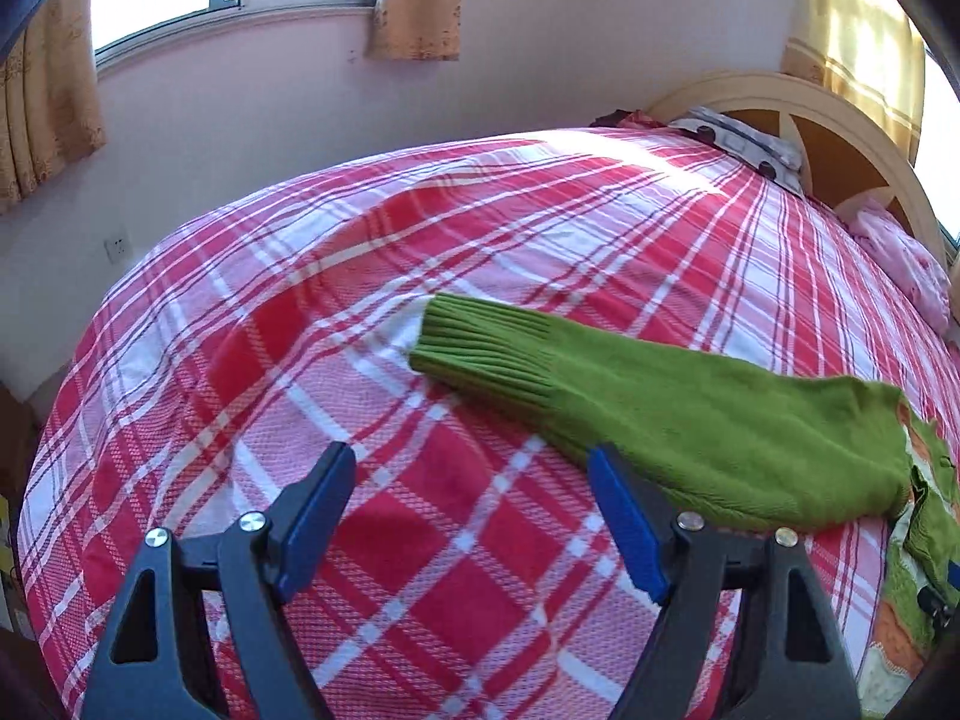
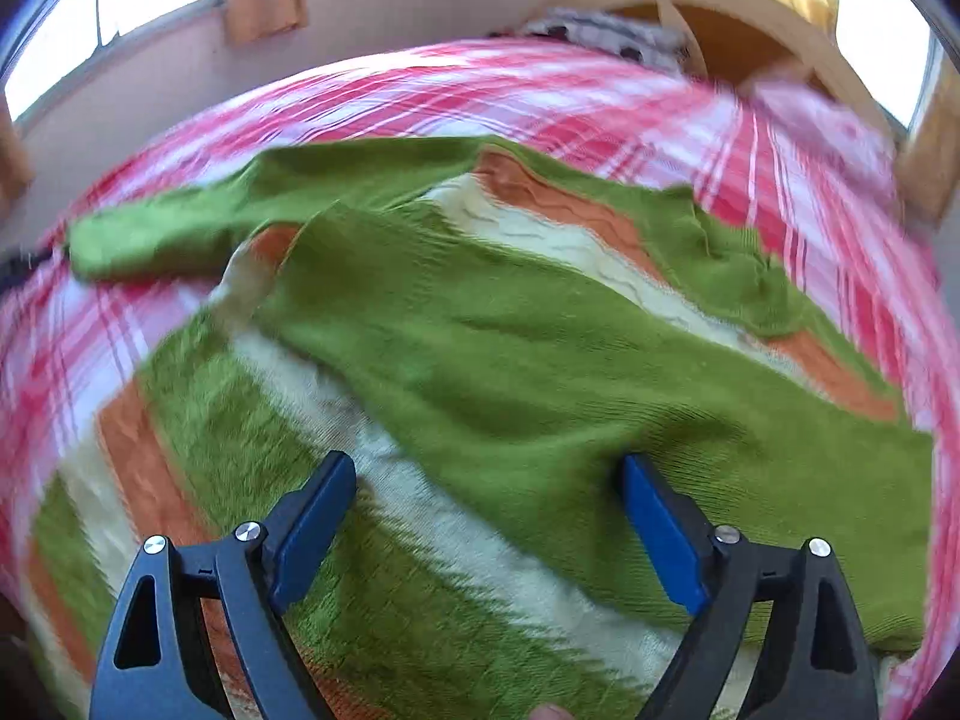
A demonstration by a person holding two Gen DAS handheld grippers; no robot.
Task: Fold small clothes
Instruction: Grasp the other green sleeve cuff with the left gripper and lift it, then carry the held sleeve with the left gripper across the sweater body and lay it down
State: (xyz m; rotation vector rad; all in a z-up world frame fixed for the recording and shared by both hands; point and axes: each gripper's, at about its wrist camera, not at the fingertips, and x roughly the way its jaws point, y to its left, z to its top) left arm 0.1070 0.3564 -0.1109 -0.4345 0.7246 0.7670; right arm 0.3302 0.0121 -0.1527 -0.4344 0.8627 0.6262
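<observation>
So the red plaid bedspread (image 1: 456, 570) is the big soft base here, and that's risk number 1: it's loose woven cloth, so a low pinch aimed at the knit could easily grab the bedspread along with it and drag a ridge under the fold.

On top of it lies the green striped sweater (image 2: 510, 372), body spread flat with orange and cream bands showing. 1 sleeve is crossed over the body, and the other sleeve (image 1: 660, 408) sticks out sideways onto the bedspread, ribbed cuff (image 1: 480, 348) pointing away from the body. My guess is that one still needs folding in. It's thick, floppy knit, so lifting by the cuff alone would probably let the middle sag and bunch.

The left gripper (image 1: 474, 468) hangs over bare bedspread just beside that sleeve, jaws spread wide, nothing between them. The right gripper (image 2: 489, 474) sits over the sweater's body, also spread wide and empty. That view is smeared, so an edge grab there could miss.
</observation>
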